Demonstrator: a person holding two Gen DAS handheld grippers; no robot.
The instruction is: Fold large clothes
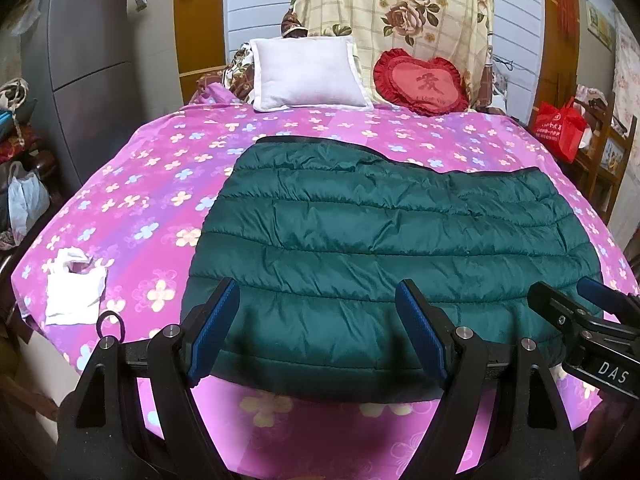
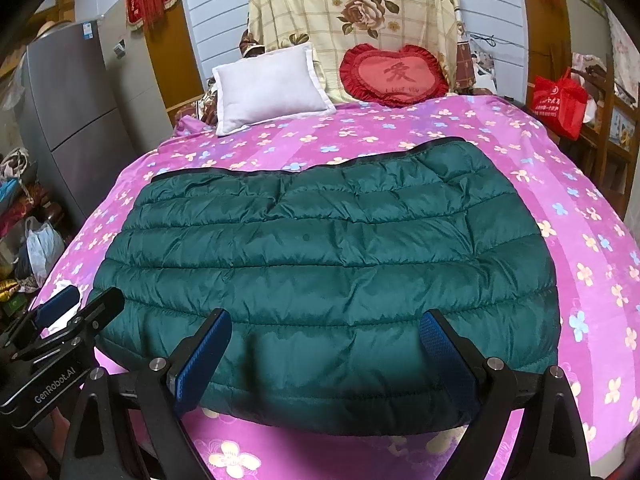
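A dark green quilted jacket (image 1: pixel 384 240) lies folded into a broad slab on the bed, on a pink bedspread (image 1: pixel 160 184) printed with pale flowers; its near edge sits close to the foot of the bed, its far edge about mid-bed. The left gripper (image 1: pixel 318 324) hovers over the jacket's near left part, jaws standing wide apart, nothing between the blue pads (image 1: pixel 216 328) (whether the tips brush the fabric cannot be told). The right gripper (image 2: pixel 326 354) is likewise spread wide above the near edge of the jacket, empty; the same holds for contact. Each gripper shows at the edge of the other's view, side by side and just apart. At the head of the bed, a white pillow (image 1: pixel 306 74) and a red heart-shaped cushion (image 1: pixel 420 86) lean against a cream floral sheet (image 1: pixel 400 4) draped upright. A crumpled white bag (image 1: pixel 74 290) lies on the bedspread near the left corner, well apart from the jacket, a dark hair tie (image 1: pixel 111 326) just beside it. A grey fridge (image 1: pixel 92 40) stands left of the bed; a red shopping bag (image 1: pixel 560 126) sits on a wooden chair to the right.
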